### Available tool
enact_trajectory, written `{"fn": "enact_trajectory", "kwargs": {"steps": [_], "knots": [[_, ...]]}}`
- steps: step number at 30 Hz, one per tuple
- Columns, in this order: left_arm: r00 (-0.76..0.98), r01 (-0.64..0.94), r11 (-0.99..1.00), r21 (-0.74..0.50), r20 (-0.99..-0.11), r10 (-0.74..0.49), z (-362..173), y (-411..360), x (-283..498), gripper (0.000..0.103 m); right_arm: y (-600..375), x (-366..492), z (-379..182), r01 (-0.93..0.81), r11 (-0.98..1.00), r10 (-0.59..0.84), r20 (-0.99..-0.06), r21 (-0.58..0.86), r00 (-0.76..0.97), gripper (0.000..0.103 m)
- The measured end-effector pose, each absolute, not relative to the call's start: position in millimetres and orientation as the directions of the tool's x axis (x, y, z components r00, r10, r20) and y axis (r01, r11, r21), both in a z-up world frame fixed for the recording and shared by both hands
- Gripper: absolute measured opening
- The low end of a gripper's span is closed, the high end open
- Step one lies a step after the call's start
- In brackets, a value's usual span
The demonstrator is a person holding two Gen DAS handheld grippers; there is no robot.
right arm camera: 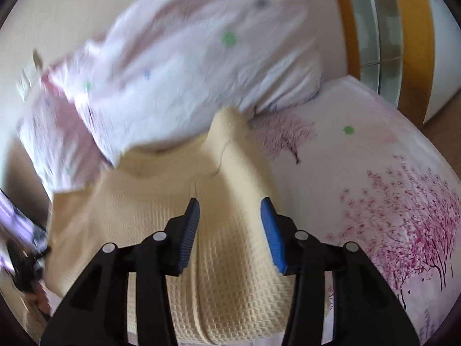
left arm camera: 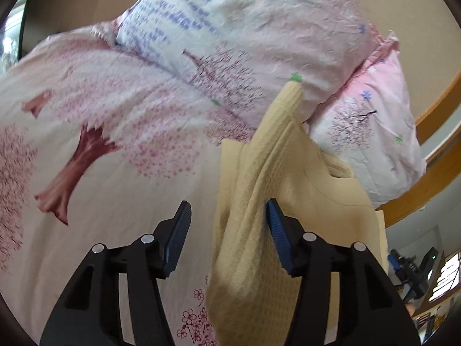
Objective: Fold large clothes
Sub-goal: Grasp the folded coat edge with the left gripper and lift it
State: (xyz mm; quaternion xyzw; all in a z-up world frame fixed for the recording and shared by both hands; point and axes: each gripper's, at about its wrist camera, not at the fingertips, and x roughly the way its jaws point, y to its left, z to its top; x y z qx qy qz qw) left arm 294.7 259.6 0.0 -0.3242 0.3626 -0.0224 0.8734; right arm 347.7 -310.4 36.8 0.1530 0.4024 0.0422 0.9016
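Motion blur smears the pillows (right arm camera: 178,66) in the right wrist view. The yellow garment (right arm camera: 224,259) runs off the bottom edge and tucks under the pillows at its far end. At the left edge, a dark and purple shape (right arm camera: 23,248) is too blurred to identify.

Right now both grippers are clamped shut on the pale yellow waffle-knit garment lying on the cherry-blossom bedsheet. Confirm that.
Wrong on one point: neither gripper is shut. Both wrist views show the left gripper and right gripper open over the pale yellow waffle-knit garment, which does lie on the cherry-blossom bedsheet.
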Motion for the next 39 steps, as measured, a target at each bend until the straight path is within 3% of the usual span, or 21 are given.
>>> {"fn": "enact_trajectory", "kwargs": {"steps": [3,6,8,10,13,19,27,32,39], "knots": [[0.725,-0.222,0.786,-0.577,-0.637,-0.262,-10,259,297,0.055,-307,375,0,0.106,0.954,0.178,-0.811,0.282,0.557,0.037],[0.721,-0.231,0.77,-0.595,-0.636,-0.275,-12,261,294,0.056,-313,375,0,0.122,0.939,0.2,-0.798,0.322,0.568,0.04],[0.736,-0.218,0.754,-0.62,-0.612,-0.29,-6,264,284,0.057,-320,355,15,0.101,0.912,0.261,-0.753,0.397,0.604,0.058],[0.76,-0.201,0.747,-0.634,-0.582,-0.29,4,268,266,0.069,-329,327,28,0.096,0.888,0.288,-0.705,0.45,0.648,0.079],[0.793,-0.188,0.739,-0.647,-0.544,-0.275,13,271,231,0.078,-344,283,34,0.143,0.836,0.305,-0.664,0.531,0.682,0.092],[0.767,-0.2,0.688,-0.698,-0.549,-0.334,0,249,185,0.08,-354,247,-5,0.258,0.677,0.431,-0.656,0.689,0.62,0.093],[0.711,-0.18,0.687,-0.704,-0.576,-0.404,-9,199,194,0.08,-339,269,-34,0.32,0.607,0.475,-0.655,0.727,0.587,0.093],[0.702,-0.226,0.664,-0.712,-0.592,-0.396,-20,188,211,0.079,-335,274,-43,0.311,0.546,0.498,-0.6,0.778,0.626,0.092],[0.755,-0.262,0.534,-0.804,-0.516,-0.406,-30,198,223,0.079,-333,279,-46,0.288,0.506,0.49,-0.545,0.813,0.68,0.084]]}}
